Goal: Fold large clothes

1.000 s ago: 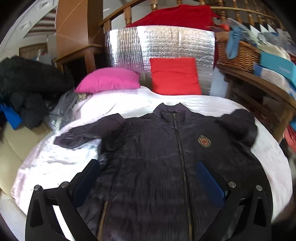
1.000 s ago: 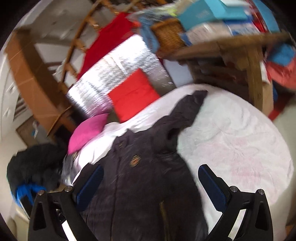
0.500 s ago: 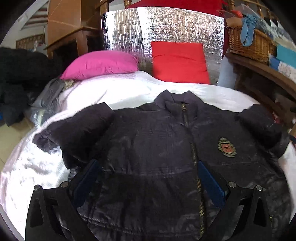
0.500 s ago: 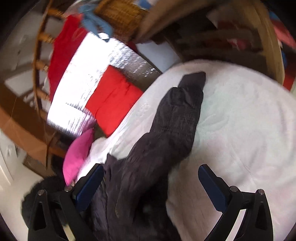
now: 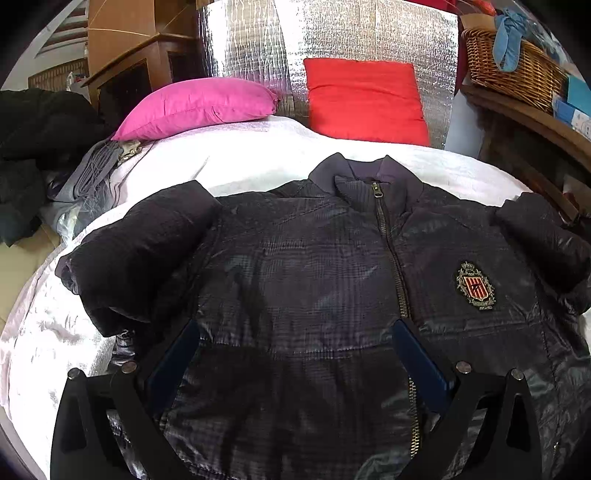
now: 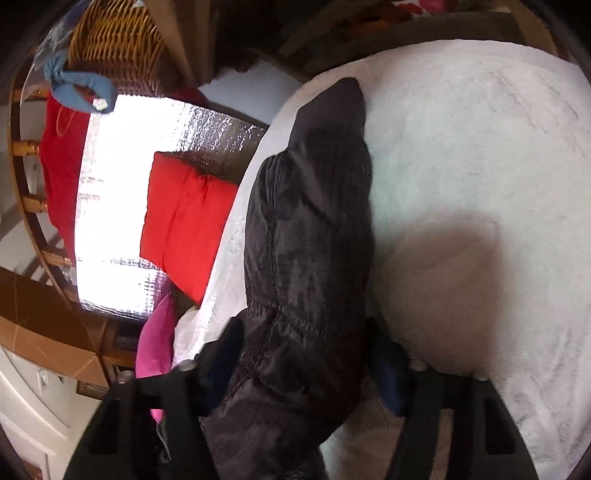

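Observation:
A dark quilted jacket (image 5: 314, 266) lies front up and zipped on a white bedcover (image 5: 251, 162), with a crest badge (image 5: 475, 286) on its chest. My left gripper (image 5: 293, 332) hovers open just over the jacket's midriff, with nothing between its fingers. In the right wrist view the jacket's sleeve (image 6: 314, 229) stretches away across the white bedcover (image 6: 480, 155). My right gripper (image 6: 304, 354) is rolled sideways and its jaws are closing around the sleeve, both blue pads against the fabric.
A pink pillow (image 5: 195, 107) and a red cushion (image 5: 365, 99) lean on a silver foil panel (image 5: 332, 33) at the bed's head. A wicker basket (image 5: 517, 70) sits on a wooden shelf to the right. Dark clothes (image 5: 33, 147) are piled at the left.
The left gripper came down and forward over the jacket. The right gripper rolled, swept in to the sleeve and closed from wide open onto it.

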Motion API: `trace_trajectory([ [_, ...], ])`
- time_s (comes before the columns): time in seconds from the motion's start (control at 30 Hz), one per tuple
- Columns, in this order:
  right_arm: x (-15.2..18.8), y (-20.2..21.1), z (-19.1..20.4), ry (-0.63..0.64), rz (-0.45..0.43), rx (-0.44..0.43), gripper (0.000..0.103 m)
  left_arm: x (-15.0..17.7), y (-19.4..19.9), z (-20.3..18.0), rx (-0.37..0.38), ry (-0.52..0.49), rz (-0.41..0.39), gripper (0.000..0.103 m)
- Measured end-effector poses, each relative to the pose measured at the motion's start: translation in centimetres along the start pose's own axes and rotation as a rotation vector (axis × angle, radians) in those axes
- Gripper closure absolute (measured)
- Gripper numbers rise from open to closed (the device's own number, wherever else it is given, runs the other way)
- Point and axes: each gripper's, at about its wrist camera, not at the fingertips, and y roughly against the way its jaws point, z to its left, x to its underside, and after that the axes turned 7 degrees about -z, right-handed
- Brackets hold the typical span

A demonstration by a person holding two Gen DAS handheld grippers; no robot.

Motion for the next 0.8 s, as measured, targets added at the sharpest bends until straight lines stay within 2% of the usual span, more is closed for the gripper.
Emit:
trace_trajectory([
  [0.03, 0.2, -0.2, 0.1, 0.013, 0.009, 0.018, 0.075, 0.0, 0.0, 0.0, 0.000, 0.000, -0.001, 0.000],
  [0.13, 1.2, 0.3, 1.5, 0.079, -0.021, 0.023, 0.081, -0.2, 0.3, 0.2, -0.003, 0.011, -0.004, 0.000],
  [0.33, 5.1, 3.4, 6.7, 0.214, -0.064, -0.069, 0.081, -0.8, 1.3, 1.8, -0.009, 0.073, -0.026, 0.000],
  [0.47, 10.0, 4.3, 10.2, 0.273, 0.006, -0.156, 0.081, -1.1, 2.1, 3.3, -0.021, 0.119, -0.045, 0.000],
  [0.57, 14.1, 4.2, 11.7, 0.317, 0.074, -0.168, 0.081, -1.2, 2.7, 4.5, -0.034, 0.148, -0.058, 0.000],
  [0.8, 21.0, 3.3, 11.4, 0.348, 0.220, -0.172, 0.081, -0.7, 3.4, 6.1, -0.033, 0.187, -0.059, 0.000],
])
